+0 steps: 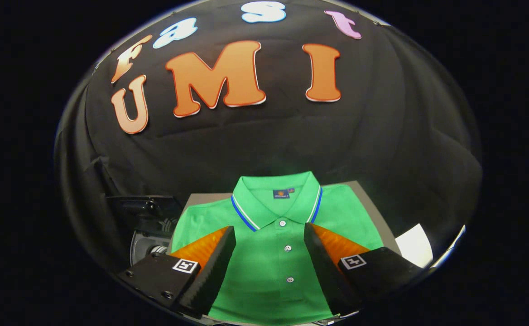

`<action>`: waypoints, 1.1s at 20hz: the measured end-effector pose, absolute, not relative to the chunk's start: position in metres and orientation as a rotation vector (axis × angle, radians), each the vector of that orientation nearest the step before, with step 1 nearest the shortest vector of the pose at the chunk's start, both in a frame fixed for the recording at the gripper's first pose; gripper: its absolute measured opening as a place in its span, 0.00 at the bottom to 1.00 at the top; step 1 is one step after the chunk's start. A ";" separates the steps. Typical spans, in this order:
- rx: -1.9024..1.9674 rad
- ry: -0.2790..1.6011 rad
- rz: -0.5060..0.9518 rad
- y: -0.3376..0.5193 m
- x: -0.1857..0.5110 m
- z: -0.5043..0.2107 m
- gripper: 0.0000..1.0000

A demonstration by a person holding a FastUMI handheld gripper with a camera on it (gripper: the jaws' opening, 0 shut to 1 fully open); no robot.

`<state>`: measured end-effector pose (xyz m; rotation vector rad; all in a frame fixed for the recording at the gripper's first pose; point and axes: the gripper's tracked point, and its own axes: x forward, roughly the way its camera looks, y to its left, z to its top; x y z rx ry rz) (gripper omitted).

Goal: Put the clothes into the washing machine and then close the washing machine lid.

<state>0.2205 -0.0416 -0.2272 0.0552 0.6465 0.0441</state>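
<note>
The black cloth wall [269, 149] of the booth hangs behind everything and takes up most of the scene. Below it sits a grey bench [373, 203], and on that bench lies a folded green polo shirt [273, 280], front side up, collar toward the wall. The collar carries blue and white stripes along its edge, a small label sits inside the neck, and three pale buttons run down the placket. The shirt covers nearly all of the bench top, leaving grey strips at the far corners.

To the left of the bench, lower down, stands a dark machine [149, 226] with a round grey part showing beside the shirt's sleeve; its details are too dim to tell. To the right of the bench, a white sheet [414, 246] lies near the shirt's other shoulder.

The claw [269, 267] hovers over the shirt, pointing toward the collar. Its two fingers are spread wide apart, one over each side of the chest, with the button placket between them. The claw grips nothing. Whether the fingertips touch the fabric cannot be told.
</note>
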 end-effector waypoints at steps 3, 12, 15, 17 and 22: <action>0.045 0.706 0.031 -0.047 0.223 -0.243 0.99; 0.007 0.852 -0.007 -0.059 0.224 -0.274 0.98; -0.050 0.896 0.005 -0.058 0.222 -0.276 0.98; -0.044 0.922 -0.006 -0.055 0.222 -0.276 0.98; -0.061 0.912 0.006 -0.057 0.222 -0.275 0.99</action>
